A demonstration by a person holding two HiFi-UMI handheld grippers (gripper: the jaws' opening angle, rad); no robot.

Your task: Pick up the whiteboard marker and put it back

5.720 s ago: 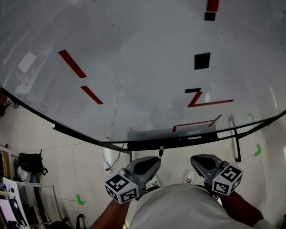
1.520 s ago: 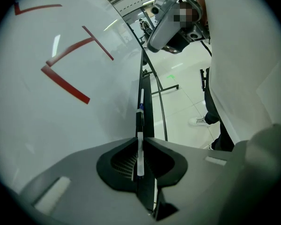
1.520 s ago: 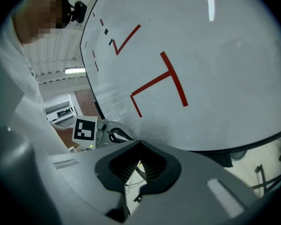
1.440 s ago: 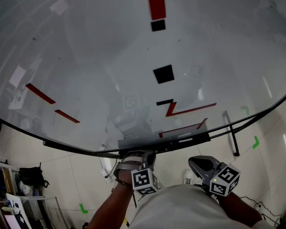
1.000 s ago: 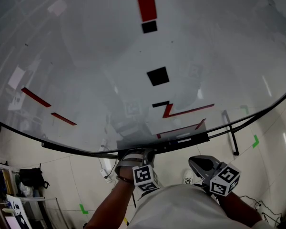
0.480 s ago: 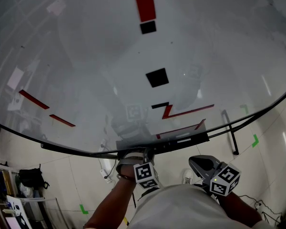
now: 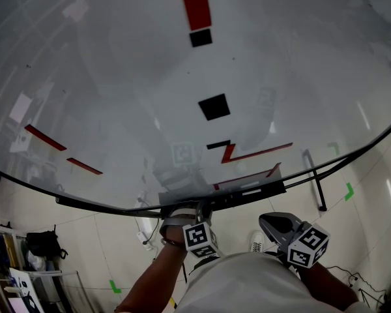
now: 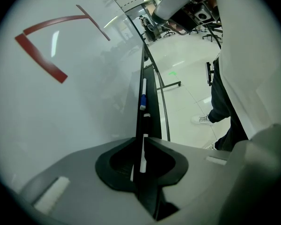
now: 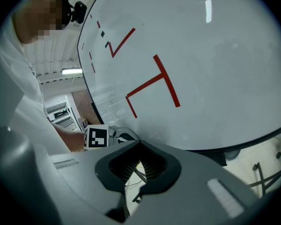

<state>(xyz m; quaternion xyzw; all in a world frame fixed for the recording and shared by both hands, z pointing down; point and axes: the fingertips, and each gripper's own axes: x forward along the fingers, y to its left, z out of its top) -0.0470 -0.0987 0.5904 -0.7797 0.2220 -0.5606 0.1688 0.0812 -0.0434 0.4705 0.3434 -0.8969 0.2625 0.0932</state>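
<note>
You have two grippers and two markers in sight. Your left gripper point(image 8: 143, 138) is clamped on the whiteboard marker point(image 8: 142, 157), a slim white barrel pinched between the jaw tips. Its long axis runs in line with the jaws, pointing straight ahead along the tray point(image 8: 151, 108) under the whiteboard point(image 8: 61, 116). The second marker point(image 8: 143, 92), white with a blue end, lies further ahead on that tray, aligned the same way. Your right gripper point(image 9: 139, 143), off to the right, is closed on nothing.
</note>
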